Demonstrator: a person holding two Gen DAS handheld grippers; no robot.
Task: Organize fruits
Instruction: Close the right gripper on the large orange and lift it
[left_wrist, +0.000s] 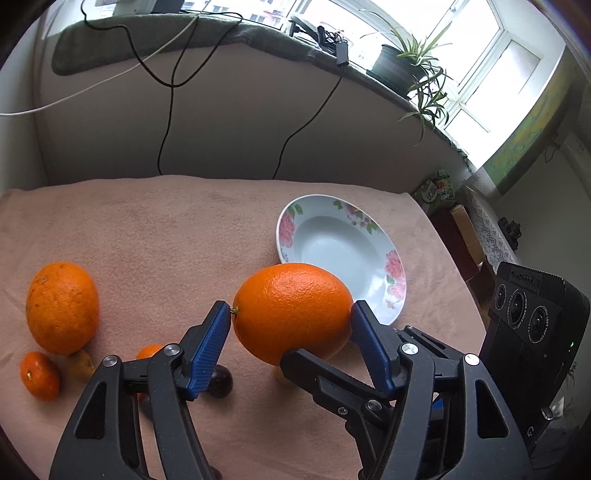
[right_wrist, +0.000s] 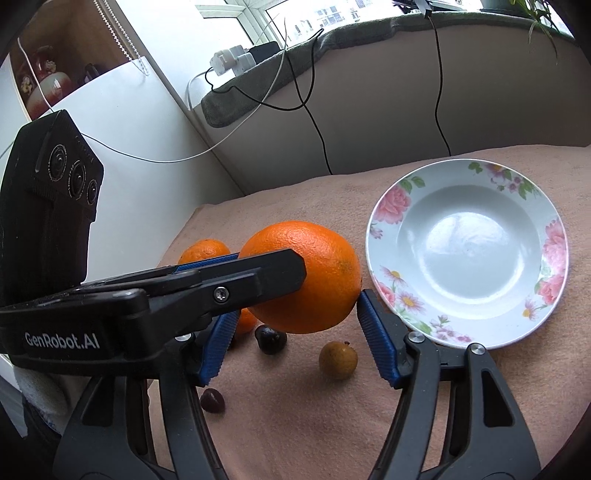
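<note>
My left gripper (left_wrist: 291, 321) is shut on a large orange (left_wrist: 293, 312) and holds it above the pink cloth, just left of an empty floral plate (left_wrist: 391, 269). In the right wrist view the same orange (right_wrist: 325, 280) hangs in the left gripper's black fingers (right_wrist: 258, 277), beside the plate (right_wrist: 384, 210). My right gripper (right_wrist: 295, 325) is open and empty, behind the held orange. A second large orange (left_wrist: 62, 307), a mandarin (left_wrist: 39, 375), a small brown fruit (right_wrist: 338, 360) and dark cherries (right_wrist: 270, 338) lie on the cloth.
The pink cloth (left_wrist: 166, 229) covers the table, which ends at a wall with hanging cables (left_wrist: 168, 110). The right gripper's camera body (left_wrist: 532, 332) stands at the table's right edge. A potted plant (left_wrist: 406, 62) sits on the windowsill.
</note>
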